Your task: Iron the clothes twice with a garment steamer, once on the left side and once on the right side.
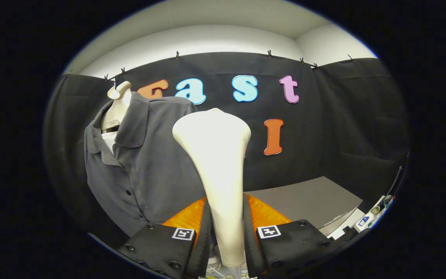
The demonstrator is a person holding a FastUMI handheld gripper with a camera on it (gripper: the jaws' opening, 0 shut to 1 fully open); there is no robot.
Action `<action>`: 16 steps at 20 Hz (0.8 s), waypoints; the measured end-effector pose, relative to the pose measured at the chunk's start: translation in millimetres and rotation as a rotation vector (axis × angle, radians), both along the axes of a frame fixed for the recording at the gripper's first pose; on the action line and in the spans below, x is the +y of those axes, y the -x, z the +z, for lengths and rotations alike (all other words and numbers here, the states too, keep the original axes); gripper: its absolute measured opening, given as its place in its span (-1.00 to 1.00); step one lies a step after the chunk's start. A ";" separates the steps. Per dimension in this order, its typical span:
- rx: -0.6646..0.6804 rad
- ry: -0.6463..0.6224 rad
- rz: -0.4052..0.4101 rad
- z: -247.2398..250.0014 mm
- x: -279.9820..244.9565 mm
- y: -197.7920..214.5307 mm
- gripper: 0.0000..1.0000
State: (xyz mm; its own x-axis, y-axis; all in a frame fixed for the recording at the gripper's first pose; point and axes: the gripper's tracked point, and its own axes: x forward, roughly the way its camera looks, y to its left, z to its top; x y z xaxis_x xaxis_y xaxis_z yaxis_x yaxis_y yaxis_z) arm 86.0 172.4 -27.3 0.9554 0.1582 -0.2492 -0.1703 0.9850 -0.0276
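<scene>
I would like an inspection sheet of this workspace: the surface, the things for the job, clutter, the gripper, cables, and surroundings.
Surface: a grey table lies beyond the fingers, to the right of the shirt.
Job's things: a cream garment steamer stands upright between the fingers, its wide head up; a grey shirt hangs on a pale mannequin, next to the steamer's head; contact cannot be told.
Clutter: small items at the table's far right edge, too small to identify.
Gripper: the gripper is shut on the garment steamer, both fingers pressing its handle.
Cables: pale cords under the handle.
Surroundings: black cloth wall, white wall above.
</scene>
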 end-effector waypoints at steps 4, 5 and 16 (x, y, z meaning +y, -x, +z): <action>0.002 0.023 -0.006 -11.5 49.5 9.1 -0.09; 0.007 0.028 -0.008 -15.6 59.6 9.4 -0.09; 0.087 0.098 -0.055 -71.4 113.5 1.1 -0.09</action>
